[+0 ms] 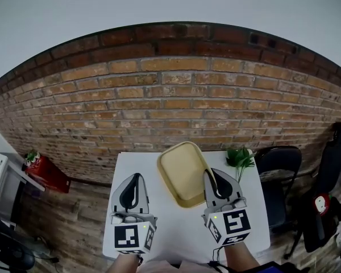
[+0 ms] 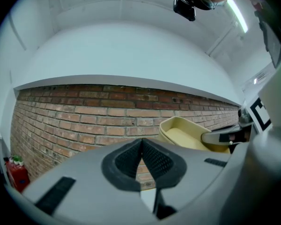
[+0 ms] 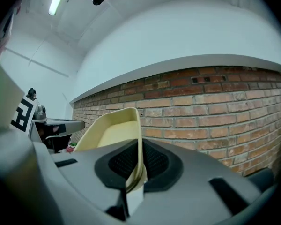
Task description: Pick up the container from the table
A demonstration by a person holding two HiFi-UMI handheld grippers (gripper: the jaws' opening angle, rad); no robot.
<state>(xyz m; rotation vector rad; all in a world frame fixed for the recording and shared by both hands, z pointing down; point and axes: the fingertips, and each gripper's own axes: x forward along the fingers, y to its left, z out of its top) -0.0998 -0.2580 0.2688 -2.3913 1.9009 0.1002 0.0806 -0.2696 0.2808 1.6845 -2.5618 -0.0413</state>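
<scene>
The container (image 1: pixel 181 174) is a shallow pale-yellow tray, held tilted in the air above the white table (image 1: pixel 176 235). My right gripper (image 1: pixel 209 174) is shut on the rim of its right side. In the right gripper view the thin rim (image 3: pixel 139 139) runs between the black pads, and the tray's hollow (image 3: pixel 110 134) spreads to the left. My left gripper (image 1: pixel 137 177) hangs to the left of the tray, apart from it, with its jaws together on nothing. In the left gripper view the pads (image 2: pixel 141 144) meet against the brick wall, and the tray (image 2: pixel 183 134) shows at the right.
A brick wall (image 1: pixel 170 101) stands just behind the table. A small green plant (image 1: pixel 239 156) sits at the table's far right corner. A black chair (image 1: pixel 278 165) and dark bags (image 1: pixel 334 152) stand to the right, and a red object (image 1: pixel 45 174) on the floor to the left.
</scene>
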